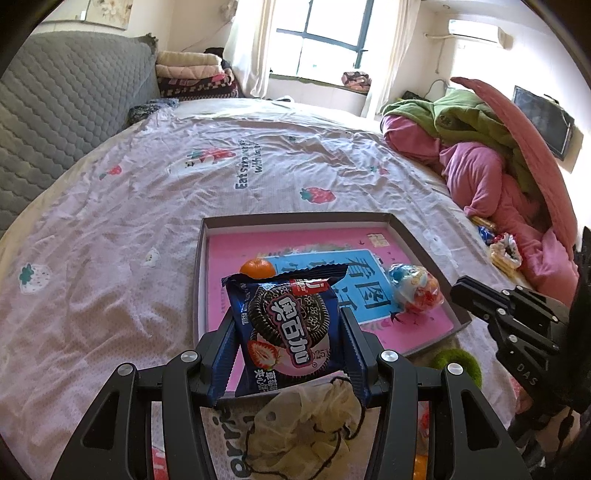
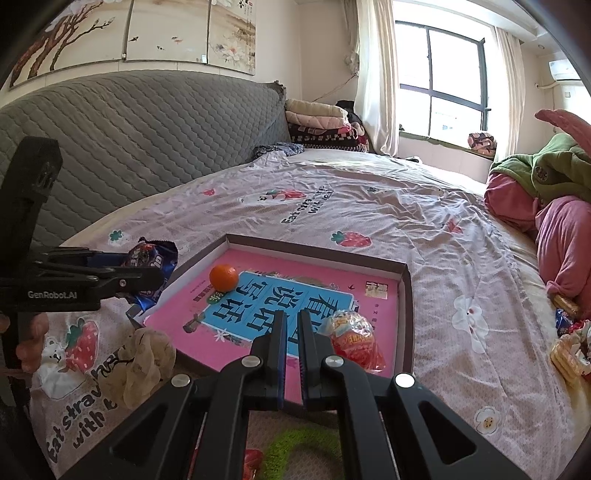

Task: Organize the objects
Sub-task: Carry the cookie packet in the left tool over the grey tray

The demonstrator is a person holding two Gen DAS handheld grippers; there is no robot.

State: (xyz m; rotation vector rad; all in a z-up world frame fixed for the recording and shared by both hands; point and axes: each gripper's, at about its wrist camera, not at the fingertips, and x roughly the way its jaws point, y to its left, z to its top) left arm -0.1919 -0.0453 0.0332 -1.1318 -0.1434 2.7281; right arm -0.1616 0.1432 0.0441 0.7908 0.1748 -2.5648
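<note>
Blue cookie packet (image 1: 290,328) shows "奥百加"; sheet (image 1: 147,192) reads "Eat".

A bed (image 2: 406,221) carries a pale sheet printed with strawberries. A grey quilted headboard (image 2: 129,140) stands behind it. Folded blankets (image 2: 317,125) are stacked beside the window (image 2: 443,81). Pink and green bedding (image 1: 480,147) is heaped at one edge. A floral painting (image 2: 147,33) hangs above.

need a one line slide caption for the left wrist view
Left gripper holds a blue cookie packet above the near edge of a shallow box containing an orange and a wrapped snack.
</note>
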